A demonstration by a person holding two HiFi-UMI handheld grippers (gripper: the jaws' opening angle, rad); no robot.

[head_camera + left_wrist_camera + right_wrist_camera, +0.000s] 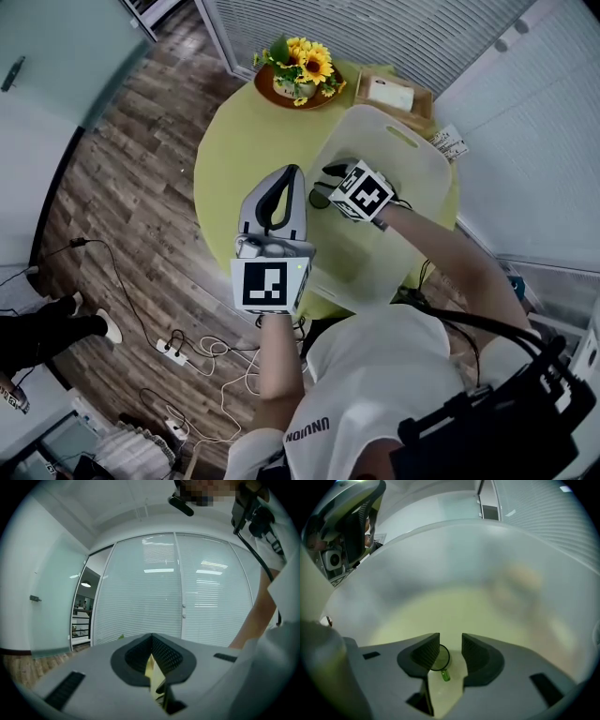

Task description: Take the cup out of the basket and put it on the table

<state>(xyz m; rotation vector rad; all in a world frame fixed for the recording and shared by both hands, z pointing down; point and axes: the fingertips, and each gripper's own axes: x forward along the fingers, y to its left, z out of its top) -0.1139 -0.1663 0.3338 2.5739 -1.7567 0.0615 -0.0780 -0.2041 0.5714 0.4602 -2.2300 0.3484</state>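
Observation:
A translucent white basket (417, 155) stands on the round yellow-green table (234, 141). My right gripper (330, 178) reaches down into it, jaws open. In the right gripper view a small clear cup (439, 659) with a dark rim and a green bit lies on the basket floor just below the gap of the right gripper (451, 644), nearer the left jaw and apart from the pads. The head view does not show the cup. My left gripper (289, 176) hovers beside the basket's left wall, jaws shut and empty; in its own view the left gripper (151, 639) faces white blinds.
A bowl of sunflowers (300, 66) and a wooden tray (394, 94) sit at the table's far side. A small card (450, 142) lies beyond the basket. Cables and a power strip (173, 352) lie on the wooden floor. The basket wall (497, 564) surrounds my right gripper.

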